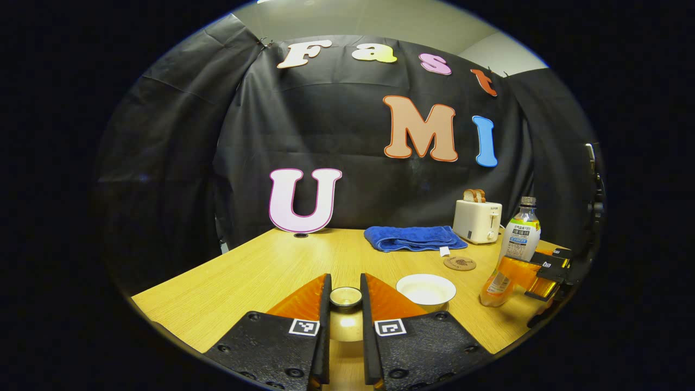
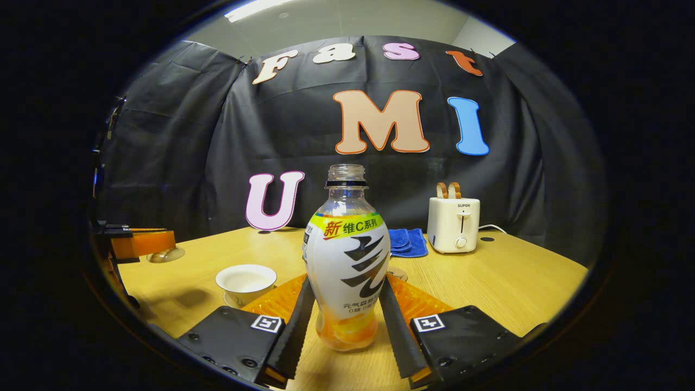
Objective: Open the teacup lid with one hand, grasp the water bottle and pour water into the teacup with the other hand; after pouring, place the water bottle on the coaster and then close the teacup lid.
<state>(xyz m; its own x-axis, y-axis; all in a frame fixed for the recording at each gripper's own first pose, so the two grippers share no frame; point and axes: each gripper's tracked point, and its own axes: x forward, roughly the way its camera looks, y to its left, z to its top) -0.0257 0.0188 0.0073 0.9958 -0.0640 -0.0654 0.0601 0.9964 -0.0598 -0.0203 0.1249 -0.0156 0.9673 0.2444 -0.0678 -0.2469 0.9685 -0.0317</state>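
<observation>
Left gripper (image 1: 345, 304): fingers closed on the teacup lid (image 1: 346, 297), held up off the cup, apparently to keep the mouth clear for pouring.

Right gripper (image 2: 347, 312): fingers pressed on both sides of the water bottle (image 2: 347, 260), low on its body; bottle uncapped, upright, a little orange liquid at the bottom.

Teacup (image 1: 426, 290): open, white, on the wooden table (image 1: 271, 271), between the two grippers.

Coaster (image 1: 459, 263): round, bare, just behind the teacup; seemingly reserved for the bottle.

Beyond: blue towel (image 1: 412, 238), toaster (image 1: 478, 220).
</observation>
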